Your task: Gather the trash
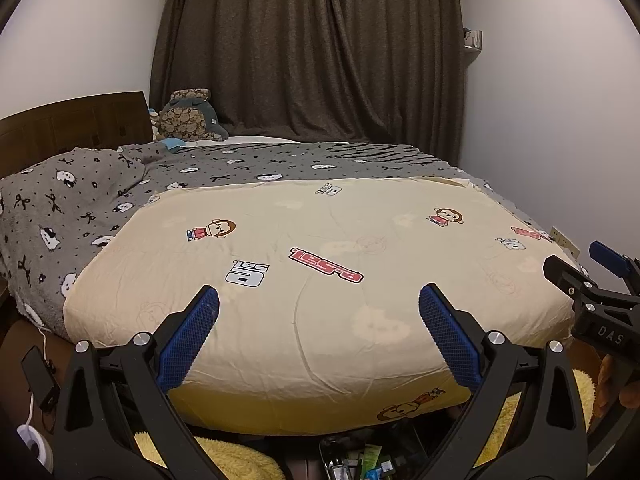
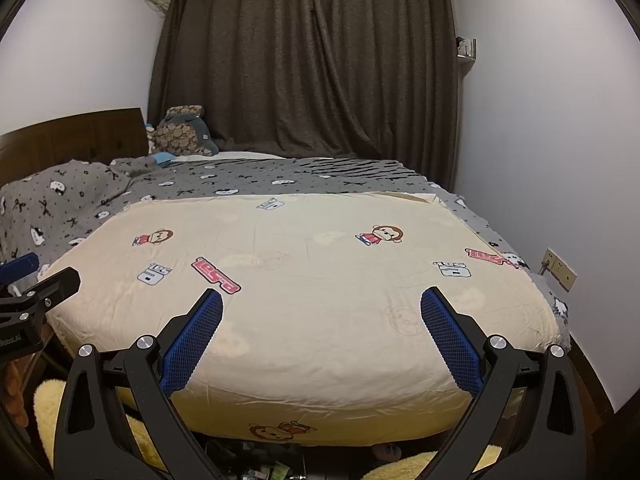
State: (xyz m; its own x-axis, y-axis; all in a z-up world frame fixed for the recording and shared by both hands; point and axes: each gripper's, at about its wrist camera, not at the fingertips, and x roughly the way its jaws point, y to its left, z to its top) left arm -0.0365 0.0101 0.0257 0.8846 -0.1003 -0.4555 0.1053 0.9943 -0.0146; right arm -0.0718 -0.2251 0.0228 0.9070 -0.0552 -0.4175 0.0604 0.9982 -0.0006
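Left wrist view is showing the left gripper (image 1: 318, 300) hanging above the foot edge of the bed, its blue-padded fingers (image 1: 188, 340) spread wide apart and gripping nothing. Right at the bottom edge, below the foot of the bed and between strips of a fluffy yellow rug (image 1: 236, 458), a dark bin (image 1: 362, 458) is holding small packets and wrappers, green, white and blue; this is looking like the trash, or the place where it is being gathered. In the right wrist view the right gripper (image 2: 320, 300) is hovering beside the left one, fingers equally wide apart and empty, with the same clutter (image 2: 264, 468) just peeping out under the bed's foot edge.

Wrappers of that kind are likely handling as light, thin and crinkly, perhaps a little slippery, so pinching each one across a flat edge or a folded corner is seeming wiser than pressing down on its middle.

Further out, a cream quilt (image 1: 320, 280) printed with cartoon monkeys is covering the near half of the bed, and no litter is showing on it. Beyond it a grey patterned blanket (image 1: 100, 200) is running to the headboard (image 1: 72, 124) at the left corner, where a plush toy (image 1: 192, 118) is sitting. Dark curtains (image 1: 308, 48) are hanging behind.
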